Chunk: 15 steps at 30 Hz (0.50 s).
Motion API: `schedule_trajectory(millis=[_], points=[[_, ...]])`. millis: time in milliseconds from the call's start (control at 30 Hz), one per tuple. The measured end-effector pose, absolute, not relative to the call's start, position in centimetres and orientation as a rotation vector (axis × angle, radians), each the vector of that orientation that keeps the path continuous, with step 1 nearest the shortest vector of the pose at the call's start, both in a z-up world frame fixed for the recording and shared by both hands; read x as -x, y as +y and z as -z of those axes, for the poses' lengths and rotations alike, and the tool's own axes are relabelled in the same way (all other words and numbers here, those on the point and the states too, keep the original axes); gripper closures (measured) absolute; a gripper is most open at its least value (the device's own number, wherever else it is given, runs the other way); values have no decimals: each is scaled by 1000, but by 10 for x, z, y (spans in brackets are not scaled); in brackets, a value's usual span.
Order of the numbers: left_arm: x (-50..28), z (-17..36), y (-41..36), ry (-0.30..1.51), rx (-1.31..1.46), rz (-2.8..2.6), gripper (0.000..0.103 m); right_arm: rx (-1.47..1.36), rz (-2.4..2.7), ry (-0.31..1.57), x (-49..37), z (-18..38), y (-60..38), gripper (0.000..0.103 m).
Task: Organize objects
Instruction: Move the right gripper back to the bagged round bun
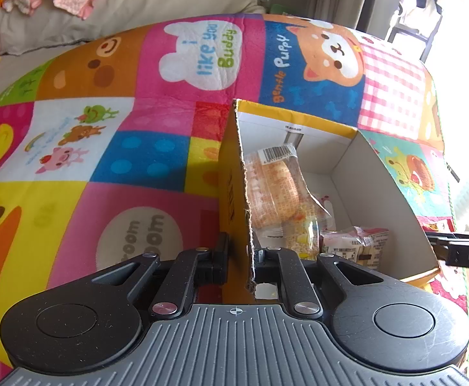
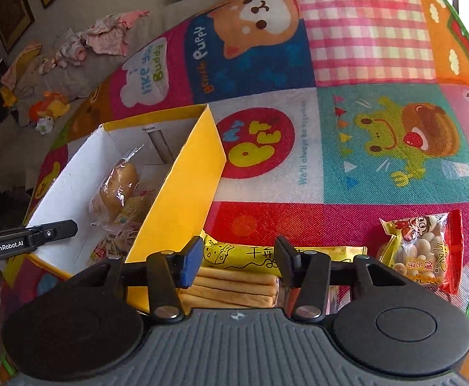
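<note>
Left gripper [image 1: 239, 259]: matte black fingers, lower centre of the left wrist view, pinched narrow on the corrugated wall of the cardboard box [image 1: 234, 193].
Cardboard box: yellow outside, white inside, open top, centre right of that view; crinkly clear bread packet [image 1: 273, 186] leans on its left wall, small printed sachets [image 1: 356, 244] on the floor.
Play mat [image 1: 105, 112]: woven, bright cartoon squares, under everything.
Right gripper [image 2: 236, 262]: lower centre of the right wrist view, fingers partly closed around the breadstick packet [image 2: 244, 276]; contact of pads cannot be told.
Breadstick packet: glossy yellow film, long pale sticks, just right of the box.
Round-biscuit bag [image 2: 424, 251]: shiny red-yellow, lower right.
</note>
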<state>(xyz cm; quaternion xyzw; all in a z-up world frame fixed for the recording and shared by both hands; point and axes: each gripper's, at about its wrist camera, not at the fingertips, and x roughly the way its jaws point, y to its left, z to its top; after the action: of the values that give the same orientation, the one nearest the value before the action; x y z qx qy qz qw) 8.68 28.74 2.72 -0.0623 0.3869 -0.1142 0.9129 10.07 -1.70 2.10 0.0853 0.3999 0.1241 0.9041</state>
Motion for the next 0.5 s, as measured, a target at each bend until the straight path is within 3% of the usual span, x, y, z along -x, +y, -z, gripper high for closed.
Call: schedule_trajectory(millis=[500], points=[[-87,-28,287,800,134,231,90,-28,-176,890,-24,-12,-60,56]])
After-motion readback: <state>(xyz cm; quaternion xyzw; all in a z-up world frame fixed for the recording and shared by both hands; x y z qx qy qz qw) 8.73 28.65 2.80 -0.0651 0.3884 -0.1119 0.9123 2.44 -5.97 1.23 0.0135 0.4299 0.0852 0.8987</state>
